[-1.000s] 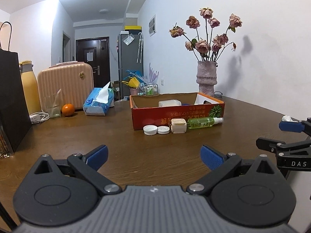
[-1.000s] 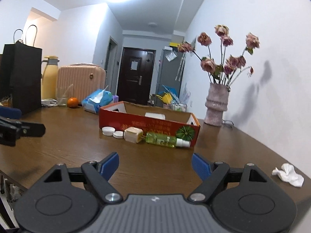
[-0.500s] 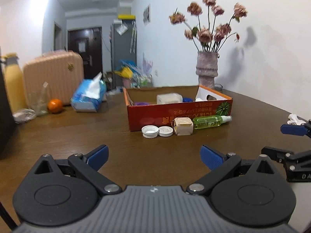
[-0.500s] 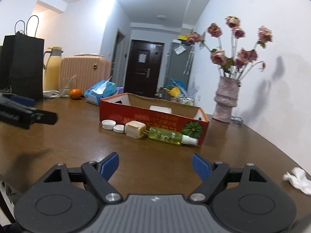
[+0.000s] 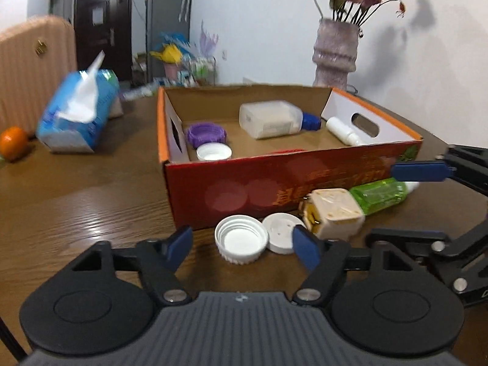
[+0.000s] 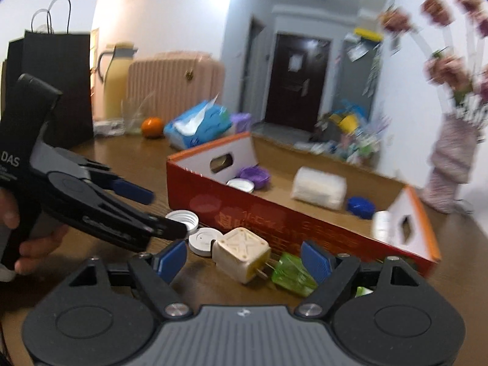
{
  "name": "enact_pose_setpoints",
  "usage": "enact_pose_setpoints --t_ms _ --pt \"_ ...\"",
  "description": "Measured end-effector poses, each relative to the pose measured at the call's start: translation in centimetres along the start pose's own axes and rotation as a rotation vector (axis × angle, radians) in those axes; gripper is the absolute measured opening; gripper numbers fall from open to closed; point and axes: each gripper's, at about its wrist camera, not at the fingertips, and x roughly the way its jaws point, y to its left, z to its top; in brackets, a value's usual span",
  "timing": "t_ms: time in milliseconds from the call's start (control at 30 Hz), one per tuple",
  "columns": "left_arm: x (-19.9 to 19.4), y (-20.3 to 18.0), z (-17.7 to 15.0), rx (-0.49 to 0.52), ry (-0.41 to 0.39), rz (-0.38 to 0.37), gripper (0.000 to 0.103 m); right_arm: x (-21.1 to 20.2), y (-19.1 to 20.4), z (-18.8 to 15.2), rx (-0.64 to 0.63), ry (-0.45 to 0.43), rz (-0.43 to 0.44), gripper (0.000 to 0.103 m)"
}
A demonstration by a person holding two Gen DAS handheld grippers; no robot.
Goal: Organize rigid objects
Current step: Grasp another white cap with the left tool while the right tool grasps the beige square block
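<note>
On the brown worktop (image 5: 91, 201), a row of loose things lies against the front wall of the red cardboard box (image 5: 274, 183): an upturned white cap (image 5: 241, 239), a flat white lid (image 5: 280, 233) touching it, a cream plug adapter (image 5: 332, 213), and a green bottle (image 5: 378, 195) on its side. The left claw (image 5: 241, 247) hangs just short of the upturned white cap, which sits between its blue pads; its jaws have just been closing, but they stand apart and press on nothing. The right claw (image 6: 244, 260) is open wide, with the cream plug adapter and the butt of the green bottle between its pads, neither gripped. Inside the box lie a purple lid (image 5: 206, 134), another white cap (image 5: 213, 152), a clear tub (image 5: 268, 119) and a small white bottle (image 5: 341, 129).
</note>
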Motion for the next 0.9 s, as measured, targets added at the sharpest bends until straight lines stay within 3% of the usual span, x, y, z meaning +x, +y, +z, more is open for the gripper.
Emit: enact_pose_setpoints --t_ms 67,133,167,200,300,400,500,733,800,900 --pt "1.0 1.0 0.0 -0.057 0.025 -0.049 0.054 2.0 -0.9 0.5 0.032 0.038 0.065 0.080" --pt "0.8 1.4 0.0 -0.077 0.020 -0.053 0.042 3.7 -1.6 0.6 0.068 0.036 0.082 0.077" --pt "0.6 1.5 -0.1 -0.075 0.013 -0.058 0.042 4.5 -2.0 0.5 0.104 0.049 0.098 0.064" --pt "0.3 1.7 -0.2 -0.086 0.005 -0.050 0.042 4.7 -2.1 0.6 0.140 0.070 0.089 0.057" --pt "-0.6 1.7 -0.2 -0.105 -0.008 -0.049 0.041 3.8 -1.4 0.1 0.112 0.008 0.104 0.049" --pt "-1.9 0.9 0.2 -0.088 -0.057 -0.045 0.041 4.1 -1.5 -0.5 0.147 0.014 0.121 0.049" --pt "-2.8 0.5 0.3 -0.064 -0.104 0.005 0.041 4.3 -1.9 -0.6 0.169 0.013 0.130 0.050" --pt "-2.8 1.3 0.3 -0.079 -0.097 0.053 0.041 4.0 -2.0 -0.6 0.165 0.026 0.142 0.053" --pt "-2.9 1.4 0.2 -0.080 -0.104 0.060 0.041 3.7 -1.5 -0.8 0.128 0.039 0.151 0.060" --pt "-3.0 1.5 0.2 -0.083 -0.111 0.078 0.041 3.7 -0.5 -1.0 0.067 0.064 0.176 0.061"
